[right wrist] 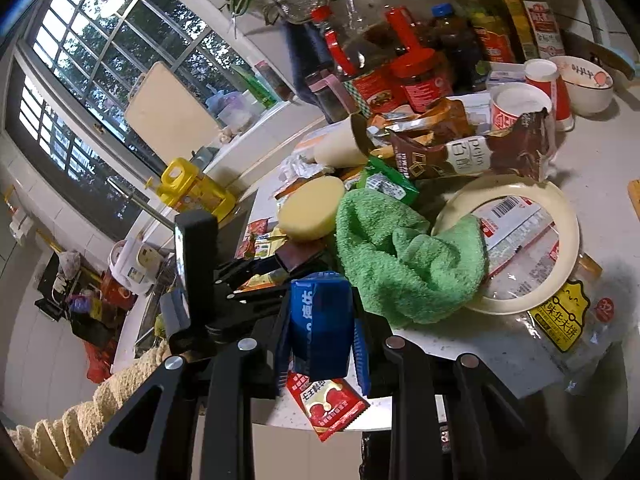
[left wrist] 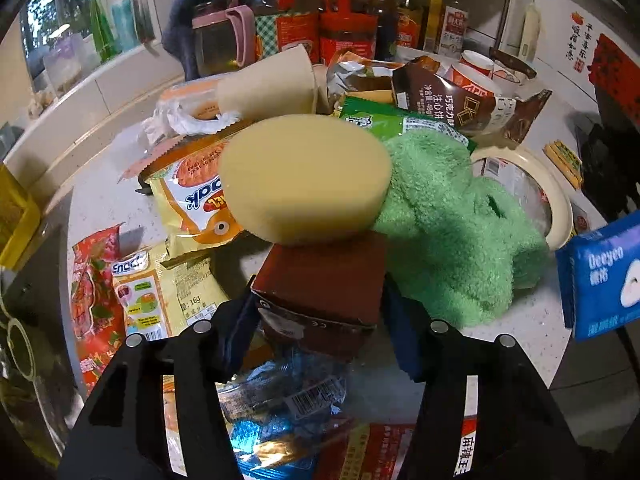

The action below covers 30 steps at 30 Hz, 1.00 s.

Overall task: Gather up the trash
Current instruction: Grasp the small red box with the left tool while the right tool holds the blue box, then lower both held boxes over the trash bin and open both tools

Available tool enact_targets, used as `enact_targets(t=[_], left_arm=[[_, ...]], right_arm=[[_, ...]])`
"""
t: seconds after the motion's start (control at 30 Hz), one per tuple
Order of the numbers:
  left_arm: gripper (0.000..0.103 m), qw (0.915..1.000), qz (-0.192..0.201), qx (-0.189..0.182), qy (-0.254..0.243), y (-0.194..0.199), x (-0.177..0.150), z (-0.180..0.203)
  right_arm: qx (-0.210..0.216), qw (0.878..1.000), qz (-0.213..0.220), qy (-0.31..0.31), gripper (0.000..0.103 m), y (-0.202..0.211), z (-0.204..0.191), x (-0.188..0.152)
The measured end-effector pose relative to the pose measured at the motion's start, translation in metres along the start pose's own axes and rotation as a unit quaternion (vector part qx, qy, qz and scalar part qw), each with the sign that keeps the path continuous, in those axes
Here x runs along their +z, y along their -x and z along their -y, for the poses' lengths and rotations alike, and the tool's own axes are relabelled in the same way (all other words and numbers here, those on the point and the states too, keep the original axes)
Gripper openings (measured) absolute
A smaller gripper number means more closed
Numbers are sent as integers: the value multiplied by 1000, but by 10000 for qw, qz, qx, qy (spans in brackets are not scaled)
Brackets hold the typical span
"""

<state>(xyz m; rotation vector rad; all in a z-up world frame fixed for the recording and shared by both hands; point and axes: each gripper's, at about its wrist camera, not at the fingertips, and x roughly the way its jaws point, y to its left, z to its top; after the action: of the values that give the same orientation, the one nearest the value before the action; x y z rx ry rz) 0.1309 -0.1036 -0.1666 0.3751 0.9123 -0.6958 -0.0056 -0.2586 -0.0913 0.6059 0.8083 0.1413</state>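
My left gripper [left wrist: 320, 312] is shut on a small dark red carton [left wrist: 324, 280], held above the white counter; the carton also shows in the right wrist view [right wrist: 298, 256]. A round yellow sponge [left wrist: 304, 176] and a green cloth [left wrist: 448, 216] lie just beyond it. My right gripper [right wrist: 320, 328] is shut on a blue tissue pack [right wrist: 320, 320], which also shows at the right edge of the left wrist view [left wrist: 600, 276]. Snack wrappers [left wrist: 192, 196] lie scattered on the counter, with a brown biscuit bag [right wrist: 472, 152] further back.
A cream plate [right wrist: 560, 216] holds a clear wrapper, half covered by the cloth. Paper cups [right wrist: 520, 108], a bowl [right wrist: 588, 84], jars and bottles [right wrist: 416, 68] crowd the back. A yellow jug [right wrist: 188, 188] stands by the sink at left. A red sachet [right wrist: 328, 404] lies at the counter's front edge.
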Motion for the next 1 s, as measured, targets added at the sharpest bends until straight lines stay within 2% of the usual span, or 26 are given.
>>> enact_targets(t=[0.13, 0.37, 0.43, 0.53, 0.63, 0.67, 0.73, 0.87, 1.0], left_arm=[[55, 9996, 77, -182, 224, 18, -11, -5], [54, 9969, 498, -405, 463, 88, -47, 5], [54, 9960, 599, -465, 475, 115, -63, 15], [54, 9950, 521, -702, 485, 142, -90, 35], [54, 9935, 181, -1015, 486, 151, -122, 62], [54, 9918, -32, -1186, 483, 149, -137, 74], [54, 9897, -397, -1301, 450, 136, -160, 91], [54, 9783, -1190, -1516, 760, 82, -203, 108], [54, 9695, -1928, -1385, 618, 17, -240, 128]], right_arm=[[28, 10000, 18, -44, 26, 3, 3, -1], [112, 9999, -102, 24, 26, 12, 5, -7], [119, 9996, -236, 126, 26, 18, 4, -14], [93, 9980, -549, 298, 26, 28, 4, -30], [-20, 9933, -1062, 447, 26, 37, 8, -55], [-47, 9917, -1205, 452, 26, 38, 11, -63], [-143, 9869, -1564, 364, 26, 37, 21, -83], [-379, 9745, -2209, 120, 26, 12, 51, -132], [-665, 9607, -2693, 97, 26, -23, 78, -170]])
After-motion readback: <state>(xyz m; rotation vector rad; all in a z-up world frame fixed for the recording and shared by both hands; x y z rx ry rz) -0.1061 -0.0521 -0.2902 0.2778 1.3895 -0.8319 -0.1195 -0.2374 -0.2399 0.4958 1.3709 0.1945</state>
